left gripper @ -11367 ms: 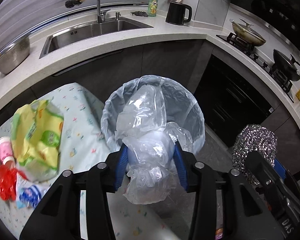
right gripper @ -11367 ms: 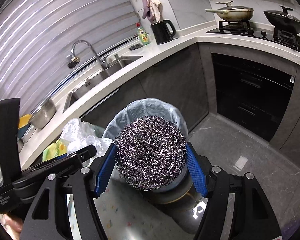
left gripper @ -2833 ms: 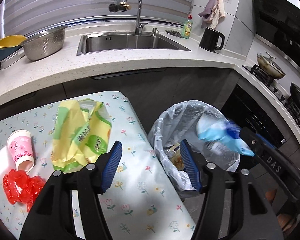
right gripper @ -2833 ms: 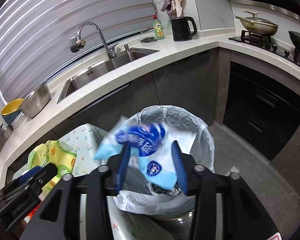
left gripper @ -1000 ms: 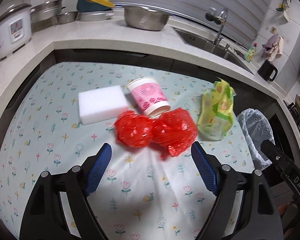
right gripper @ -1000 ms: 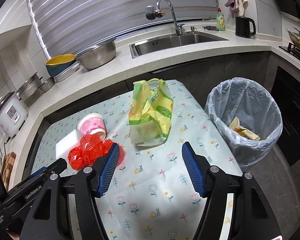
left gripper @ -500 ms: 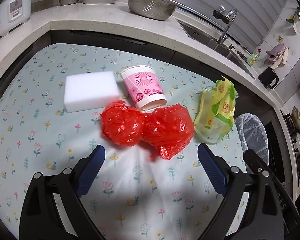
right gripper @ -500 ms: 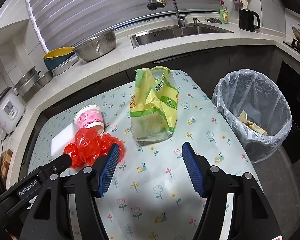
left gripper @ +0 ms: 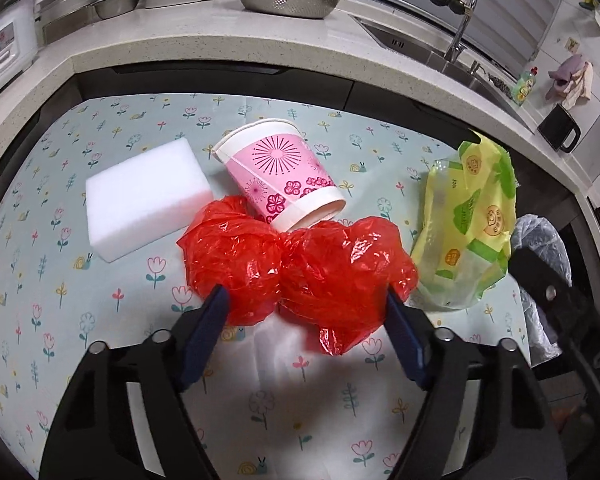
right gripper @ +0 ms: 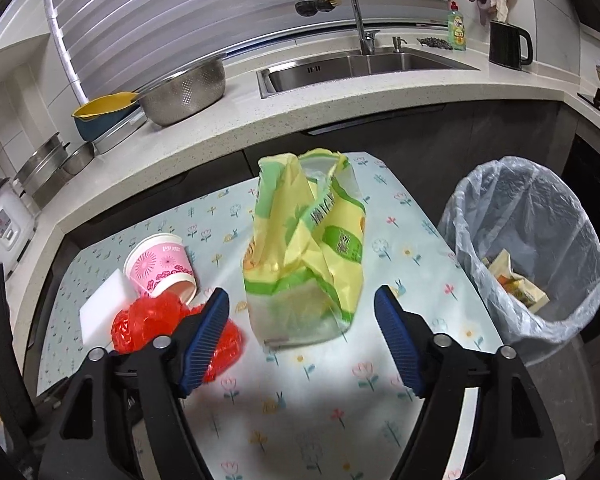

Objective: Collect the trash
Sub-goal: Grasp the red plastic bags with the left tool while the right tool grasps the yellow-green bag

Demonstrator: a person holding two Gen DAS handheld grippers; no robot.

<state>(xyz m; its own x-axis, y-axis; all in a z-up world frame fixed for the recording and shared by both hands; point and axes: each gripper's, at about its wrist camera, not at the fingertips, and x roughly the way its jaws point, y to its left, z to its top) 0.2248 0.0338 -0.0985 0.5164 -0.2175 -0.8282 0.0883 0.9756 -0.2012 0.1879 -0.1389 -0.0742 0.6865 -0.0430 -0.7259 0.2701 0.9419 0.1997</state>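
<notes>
- Left gripper (left gripper: 304, 308): jaws closing, crumpled red plastic bag (left gripper: 300, 268) straddled on the flowered tablecloth (left gripper: 40, 280), not yet pinched.
- Right gripper (right gripper: 302, 312): jaws opening, nothing gripped; yellow-green bag (right gripper: 304, 248) sat just ahead.
- Trash bin (right gripper: 532, 248) located right of table.

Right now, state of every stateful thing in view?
Paper cup: tipped on its side.
Red bag: crumpled, between closing left tongs, not yet pinched.
Yellow-green bag: slumped, ungripped; right tongs opening.
Bin: lined, partly filled.
Sponge: flat, untouched.
</notes>
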